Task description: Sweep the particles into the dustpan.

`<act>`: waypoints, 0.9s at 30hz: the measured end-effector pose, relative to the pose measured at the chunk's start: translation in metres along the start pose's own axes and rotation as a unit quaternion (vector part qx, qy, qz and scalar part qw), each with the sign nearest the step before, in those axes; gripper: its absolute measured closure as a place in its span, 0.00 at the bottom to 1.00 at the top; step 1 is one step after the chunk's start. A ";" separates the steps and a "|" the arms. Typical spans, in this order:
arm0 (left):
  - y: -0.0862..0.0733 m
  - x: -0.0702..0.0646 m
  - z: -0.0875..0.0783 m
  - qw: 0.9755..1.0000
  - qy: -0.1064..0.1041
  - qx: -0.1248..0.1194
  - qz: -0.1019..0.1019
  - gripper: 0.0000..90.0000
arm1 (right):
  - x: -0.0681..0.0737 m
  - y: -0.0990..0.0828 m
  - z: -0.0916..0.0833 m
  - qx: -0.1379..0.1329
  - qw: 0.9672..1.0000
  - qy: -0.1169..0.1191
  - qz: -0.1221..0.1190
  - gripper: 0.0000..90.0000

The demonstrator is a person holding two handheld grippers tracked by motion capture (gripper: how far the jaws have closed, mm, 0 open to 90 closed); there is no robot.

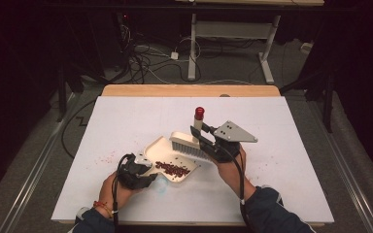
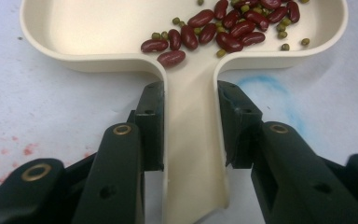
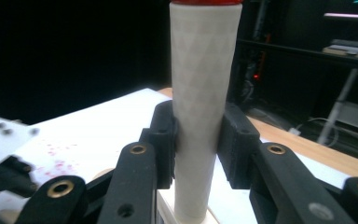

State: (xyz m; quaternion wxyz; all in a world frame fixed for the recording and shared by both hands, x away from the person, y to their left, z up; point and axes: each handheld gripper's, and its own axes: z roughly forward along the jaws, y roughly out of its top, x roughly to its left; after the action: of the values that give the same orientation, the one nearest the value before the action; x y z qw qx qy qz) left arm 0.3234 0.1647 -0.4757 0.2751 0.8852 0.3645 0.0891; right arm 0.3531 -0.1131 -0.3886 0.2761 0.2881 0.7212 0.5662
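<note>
A cream dustpan [image 1: 161, 148] lies on the white table and holds several red beans [image 1: 173, 168] mixed with small green ones [image 2: 223, 29]. My left gripper [image 1: 143, 167] is shut on the dustpan handle [image 2: 191, 140], both pads pressing its sides. A hand brush [image 1: 190, 145] with white bristles and a red-capped white handle [image 1: 198, 119] is lifted over the pan's far edge. My right gripper [image 1: 200, 137] is shut on that brush handle [image 3: 203, 102], which stands upright between the pads.
Red specks [image 1: 108, 158] mark the table left of the pan, and a blue smear [image 2: 265, 88] lies beside the handle. A wooden strip [image 1: 189, 90] runs along the table's far edge. Cables [image 1: 145, 60] and desk legs stand on the floor beyond.
</note>
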 end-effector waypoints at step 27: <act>-0.002 -0.002 -0.002 1.000 -0.013 0.009 0.007 0.71 | 0.001 -0.014 0.023 0.012 0.999 0.028 -0.024 0.78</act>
State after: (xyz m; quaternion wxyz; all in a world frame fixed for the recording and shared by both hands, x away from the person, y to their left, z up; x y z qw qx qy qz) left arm 0.3199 0.1654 -0.4757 0.2710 0.8914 0.3552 0.0763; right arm 0.3673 -0.0996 -0.4068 0.2657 0.2577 0.7425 0.5583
